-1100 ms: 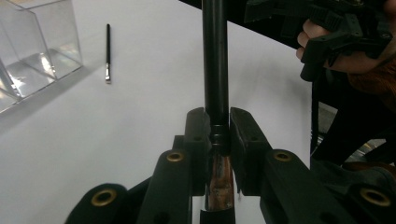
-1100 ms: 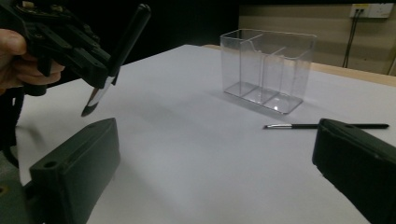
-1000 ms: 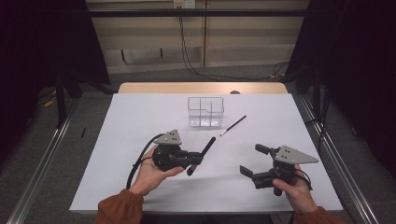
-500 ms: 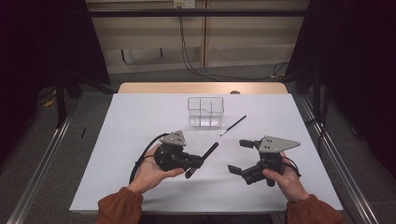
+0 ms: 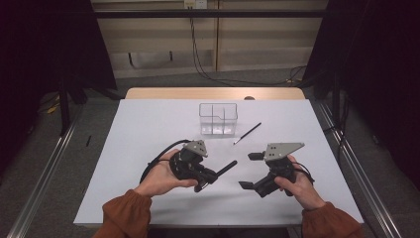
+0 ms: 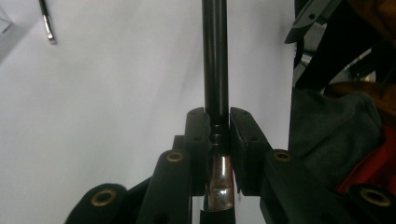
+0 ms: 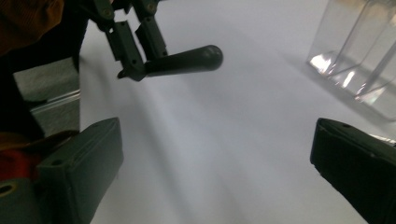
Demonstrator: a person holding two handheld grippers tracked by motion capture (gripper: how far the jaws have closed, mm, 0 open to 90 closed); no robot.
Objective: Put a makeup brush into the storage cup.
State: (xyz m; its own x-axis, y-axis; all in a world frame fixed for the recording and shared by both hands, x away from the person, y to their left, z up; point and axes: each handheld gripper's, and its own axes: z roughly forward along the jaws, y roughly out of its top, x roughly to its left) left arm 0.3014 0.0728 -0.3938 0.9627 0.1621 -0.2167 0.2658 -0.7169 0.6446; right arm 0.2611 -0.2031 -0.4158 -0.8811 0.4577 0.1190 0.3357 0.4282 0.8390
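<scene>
The near end of the black brush handle [image 6: 215,60] is hidden between the jaws of the left tool [image 5: 204,177], and in the left gripper view only a short length of shiny metal collar can be seen below the pads, with the bristle end cut off by the bottom edge. What kind of brush head it carries cannot be made out. The handle is held clamped by the left tool, whose jaws are closed narrowly on it, and it is carried just above the white surface [image 5: 148,129], in front of the person and left of centre; its rounded, matte tip [image 7: 211,55] is pointed toward the right tool [image 5: 252,171]. The jaws of the right tool are spread wide with nothing between them; in the right gripper view they are seen as two blunt, dark rubbery blocks at the lower corners, partly cut off.

A second, thinner dark brush [image 5: 247,133] is laid on the surface, just right of a clear plastic box [image 5: 218,119] divided into compartments, whose walls are hard to trace against the pale sheet. The box is glossy and square-edged. The surface is smooth and matte. Rust-coloured corduroy sleeves [image 5: 126,218] are cropped at the lower edge.
</scene>
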